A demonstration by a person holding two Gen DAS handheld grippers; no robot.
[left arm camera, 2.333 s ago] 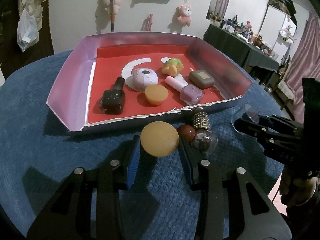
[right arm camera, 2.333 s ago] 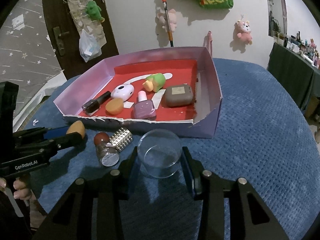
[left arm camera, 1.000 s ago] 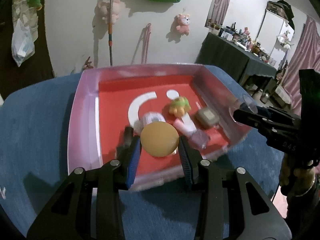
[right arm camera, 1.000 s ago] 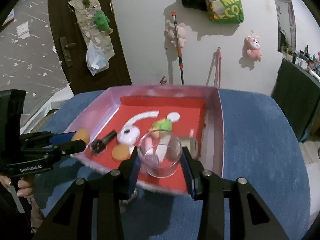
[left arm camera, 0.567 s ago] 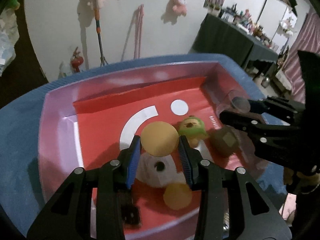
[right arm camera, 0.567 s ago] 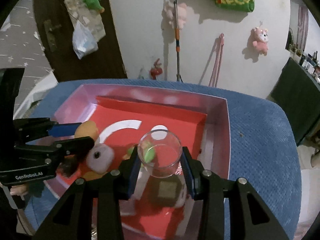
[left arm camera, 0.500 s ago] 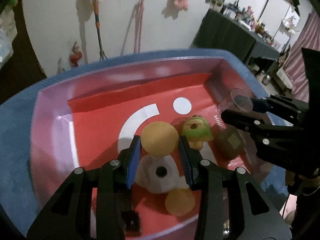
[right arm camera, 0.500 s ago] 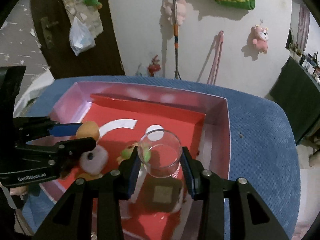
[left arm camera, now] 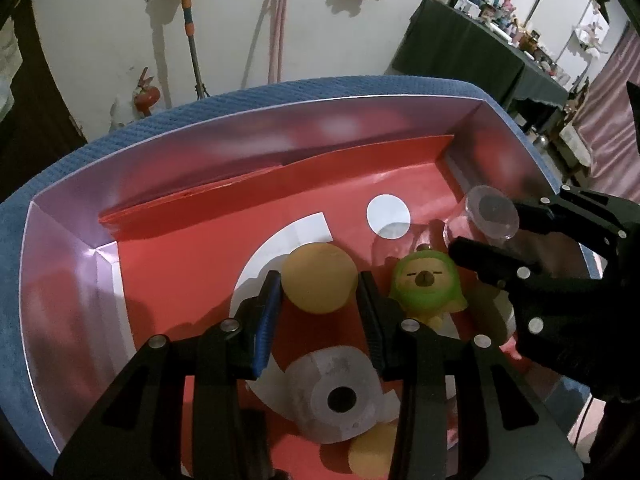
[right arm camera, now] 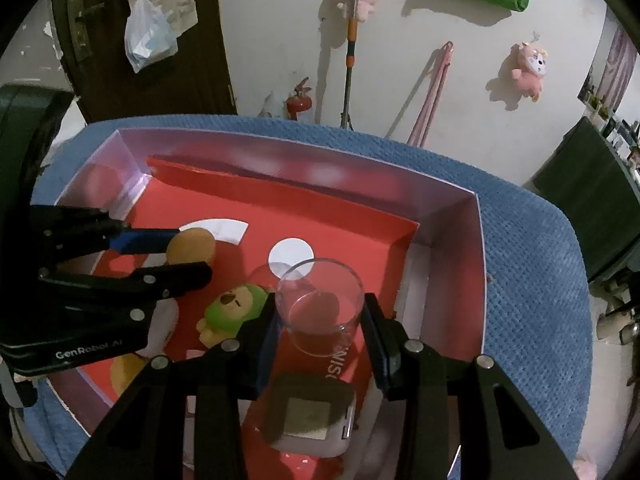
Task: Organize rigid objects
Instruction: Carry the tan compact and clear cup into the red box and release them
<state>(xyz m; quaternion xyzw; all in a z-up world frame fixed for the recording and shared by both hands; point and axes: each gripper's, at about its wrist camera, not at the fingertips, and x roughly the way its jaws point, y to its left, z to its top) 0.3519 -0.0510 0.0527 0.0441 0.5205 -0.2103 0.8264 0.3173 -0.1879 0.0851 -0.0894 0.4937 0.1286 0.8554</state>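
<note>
Over the red-floored tray, the left hand-held gripper grips an orange disc; the right hand-held gripper grips a clear cup. Step: placement. Next, probably lower each onto bare floor, clear of the green toy.

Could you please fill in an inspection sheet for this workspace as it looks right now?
Surface: blue textured cloth.
Job's things: red-floored tray; orange disc; clear cup.
Clutter: in the tray, green plush toy, white round case, brown square case.
Grippers: left gripper shut on orange disc; right gripper shut on clear cup; both over the tray.
Cables: nothing seen.
Surroundings: white wall with pink plush toys, dark door.
</note>
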